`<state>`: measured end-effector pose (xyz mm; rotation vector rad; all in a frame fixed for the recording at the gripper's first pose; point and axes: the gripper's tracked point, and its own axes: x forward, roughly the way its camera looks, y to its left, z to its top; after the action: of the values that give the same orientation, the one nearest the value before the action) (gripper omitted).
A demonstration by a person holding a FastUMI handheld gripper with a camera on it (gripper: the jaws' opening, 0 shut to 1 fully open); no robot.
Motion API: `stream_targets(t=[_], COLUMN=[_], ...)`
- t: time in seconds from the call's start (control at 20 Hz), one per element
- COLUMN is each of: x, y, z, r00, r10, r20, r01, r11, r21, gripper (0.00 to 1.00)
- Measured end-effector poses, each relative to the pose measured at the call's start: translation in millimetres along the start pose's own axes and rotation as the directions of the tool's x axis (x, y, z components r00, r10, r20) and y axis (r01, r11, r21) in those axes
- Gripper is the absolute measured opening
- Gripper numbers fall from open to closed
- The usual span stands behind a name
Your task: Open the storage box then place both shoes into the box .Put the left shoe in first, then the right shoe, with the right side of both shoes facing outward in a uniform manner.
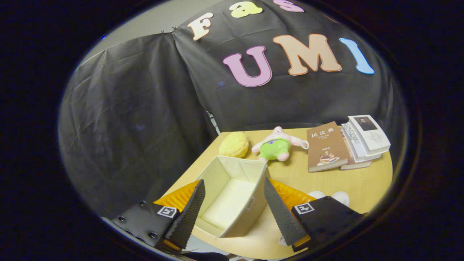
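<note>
I have the gripper (pixel 232 214) low in the frame with its 2 fingers (pixel 188 214) spread wide and holding nothing. The storage box (pixel 232 195) sits in the lower centre, open, its pale inside bare; from here it shows between the fingers and just ahead of them, on the wooden table (pixel 362 181). At lower right, past the right finger, I see white rounded shapes (pixel 331 197) that are probably the shoes, mostly hidden by the gripper body, so I cannot tell how they lie. Beyond the box, toward the middle of the frame, lie a yellow plush (pixel 234 145) and a pink-and-green plush toy (pixel 277 146). At centre right, a brown book (pixel 326 146) lies beside a stack of books (pixel 364 139).
</note>
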<state>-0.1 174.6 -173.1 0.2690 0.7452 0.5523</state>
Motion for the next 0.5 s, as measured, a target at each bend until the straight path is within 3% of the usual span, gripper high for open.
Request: stream_targets(t=[0.5], x=[-8], y=[-99], z=[-43], r00=[0.990], r10=[-0.084], r20=[-0.111], r01=[0.083], r11=[0.996], r21=[-0.015], gripper=[1.00])
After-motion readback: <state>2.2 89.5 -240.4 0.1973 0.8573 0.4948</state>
